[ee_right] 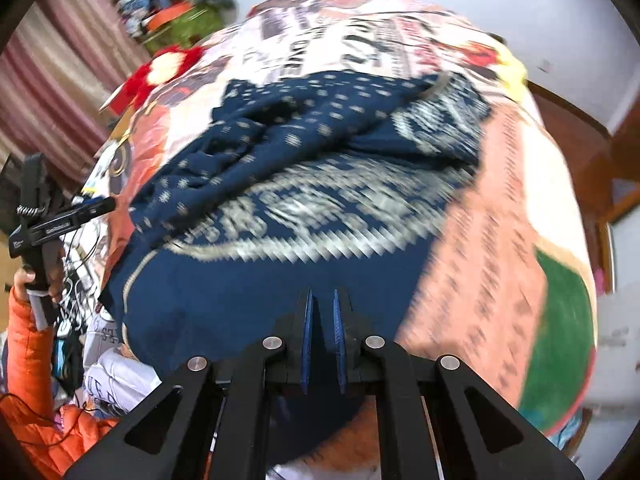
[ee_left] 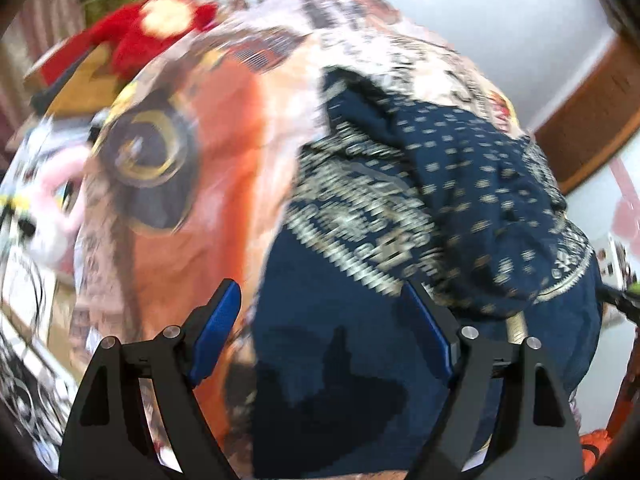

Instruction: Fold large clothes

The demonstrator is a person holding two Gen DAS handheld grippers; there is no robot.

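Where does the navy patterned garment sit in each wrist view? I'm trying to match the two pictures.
Left wrist: navy patterned garment fills centre and right.
Right wrist: it spans the centre, crumpled at top.
Shared landmark: red plush toy, upper left in both.

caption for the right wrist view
Right gripper, jaws shut and empty, above a crumpled navy patterned garment on a printed bedspread.

Bunched navy garment (ee_right: 280, 208) heaps ahead; the printed bedcover (ee_right: 492, 216) beside it lies open.
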